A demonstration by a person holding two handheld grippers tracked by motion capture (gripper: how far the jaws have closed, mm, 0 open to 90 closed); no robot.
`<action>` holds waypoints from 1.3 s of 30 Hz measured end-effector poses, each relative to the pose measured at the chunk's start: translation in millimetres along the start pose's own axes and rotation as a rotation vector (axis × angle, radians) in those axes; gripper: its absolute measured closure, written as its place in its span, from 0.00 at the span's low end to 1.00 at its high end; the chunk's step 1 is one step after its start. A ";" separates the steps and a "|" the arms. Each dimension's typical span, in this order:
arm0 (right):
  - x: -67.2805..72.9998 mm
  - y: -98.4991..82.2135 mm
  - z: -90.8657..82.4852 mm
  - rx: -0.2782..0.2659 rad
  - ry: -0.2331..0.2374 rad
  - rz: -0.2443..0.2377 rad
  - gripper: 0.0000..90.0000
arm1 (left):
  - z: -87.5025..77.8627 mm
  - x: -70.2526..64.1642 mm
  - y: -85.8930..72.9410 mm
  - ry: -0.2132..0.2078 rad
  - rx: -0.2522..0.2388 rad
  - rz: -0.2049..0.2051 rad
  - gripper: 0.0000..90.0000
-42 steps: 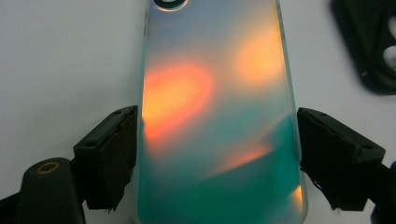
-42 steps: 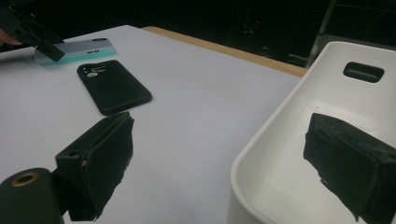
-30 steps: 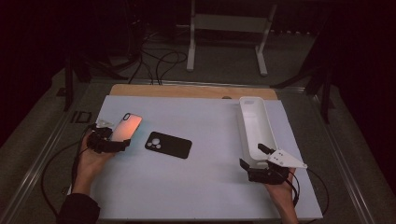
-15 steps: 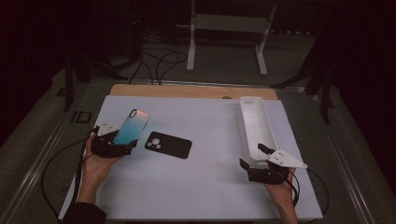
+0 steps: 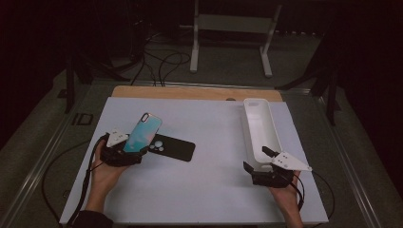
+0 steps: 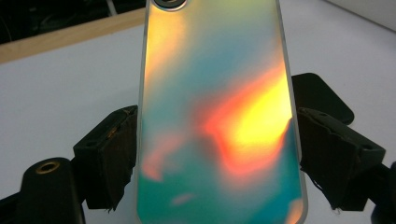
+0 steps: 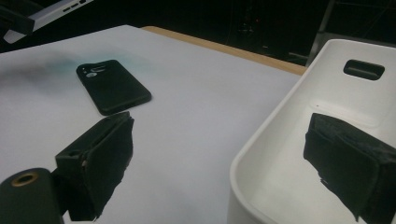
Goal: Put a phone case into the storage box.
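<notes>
In the left tongs (image 6: 217, 158), an unbranded iridescent phone case (image 6: 215, 107).

2 phone cases: 1 iridescent phone case (image 5: 144, 132) and 1 black phone case (image 5: 172, 147). 1 white tray (image 5: 259, 130). 2 tongs: left tongs (image 5: 127, 153) and right tongs (image 5: 257, 160), 1 per hand, so 2 hands. 1 desk (image 5: 209, 190) with 1 white mat on it. 1 white metal stand (image 5: 232, 28) on the floor behind.

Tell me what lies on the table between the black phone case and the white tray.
Nothing: in the high view the white tabletop between the black phone case and the white tray is bare.
</notes>
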State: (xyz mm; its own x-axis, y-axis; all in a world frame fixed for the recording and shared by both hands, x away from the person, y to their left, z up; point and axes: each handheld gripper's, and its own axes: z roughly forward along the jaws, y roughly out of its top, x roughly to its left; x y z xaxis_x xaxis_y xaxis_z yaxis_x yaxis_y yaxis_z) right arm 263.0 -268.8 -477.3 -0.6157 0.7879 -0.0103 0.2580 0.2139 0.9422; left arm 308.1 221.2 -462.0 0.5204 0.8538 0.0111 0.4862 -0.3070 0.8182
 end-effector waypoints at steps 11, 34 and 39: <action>1.2 0.4 -0.6 0.001 0.005 0.003 0.09 | -11.1 -23.5 15.2 -0.041 -0.089 0.059 0.19; 10.2 52.1 22.1 0.021 0.179 0.005 0.09 | -3.6 -81.0 40.3 -0.127 -0.148 0.223 0.19; 17.6 63.9 31.8 0.018 0.210 0.005 0.09 | 3.8 -87.9 45.3 -0.145 -0.154 0.233 0.19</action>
State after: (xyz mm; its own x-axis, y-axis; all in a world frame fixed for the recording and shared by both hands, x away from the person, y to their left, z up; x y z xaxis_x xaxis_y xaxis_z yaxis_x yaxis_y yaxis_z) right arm 292.3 -222.9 -428.0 -0.7556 0.6516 0.0666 0.2740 0.2221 0.9357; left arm 287.0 130.6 -428.1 0.7053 0.6958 0.1356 0.2357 -0.4106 0.8808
